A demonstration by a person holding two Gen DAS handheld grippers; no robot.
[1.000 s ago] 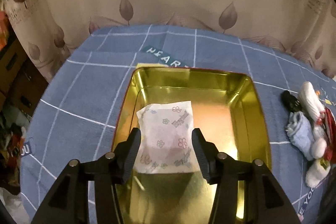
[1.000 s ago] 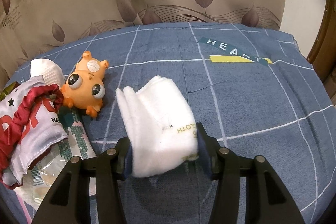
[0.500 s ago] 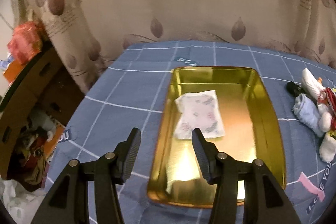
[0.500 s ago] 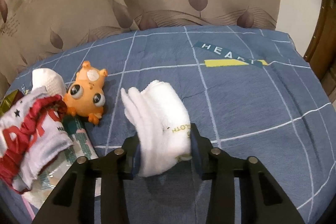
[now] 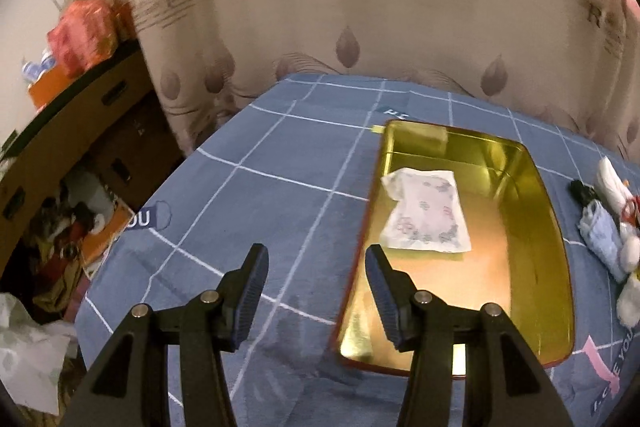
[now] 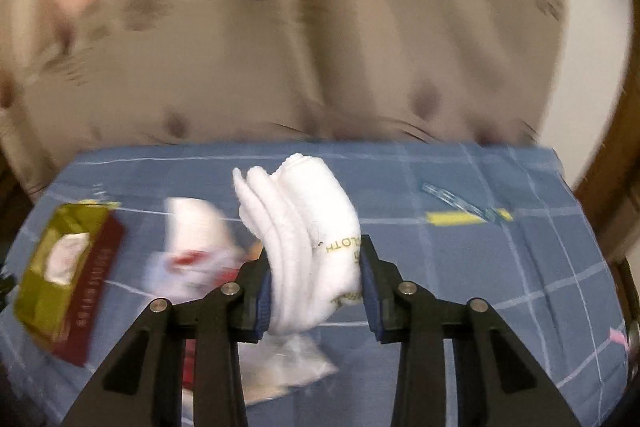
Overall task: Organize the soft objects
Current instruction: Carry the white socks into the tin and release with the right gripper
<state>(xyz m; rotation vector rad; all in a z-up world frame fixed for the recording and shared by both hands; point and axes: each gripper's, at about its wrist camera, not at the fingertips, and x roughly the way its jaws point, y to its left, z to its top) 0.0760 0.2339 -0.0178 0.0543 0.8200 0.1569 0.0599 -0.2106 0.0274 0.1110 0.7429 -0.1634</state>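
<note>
My right gripper [image 6: 316,287] is shut on a folded white cloth [image 6: 308,227] and holds it up above the blue tablecloth. The gold tray [image 6: 80,291] lies at the left in the right wrist view, which is blurred. In the left wrist view the gold tray [image 5: 556,227] holds a white floral tissue packet [image 5: 426,215]. My left gripper [image 5: 316,291] is open and empty, above the cloth to the left of the tray's near corner.
Loose soft items lie right of the tray: a light blue cloth [image 5: 600,239], a white sock [image 5: 612,179] and a black item [image 5: 580,189]. A white and red cloth [image 6: 192,255] lies below the held cloth. Clutter and a cabinet [image 5: 60,147] stand off the table's left edge.
My right gripper has closed on the white cloth and lifted it, swinging left toward the tray. My left gripper has pulled back and left, away from the tissue packet in the tray.
</note>
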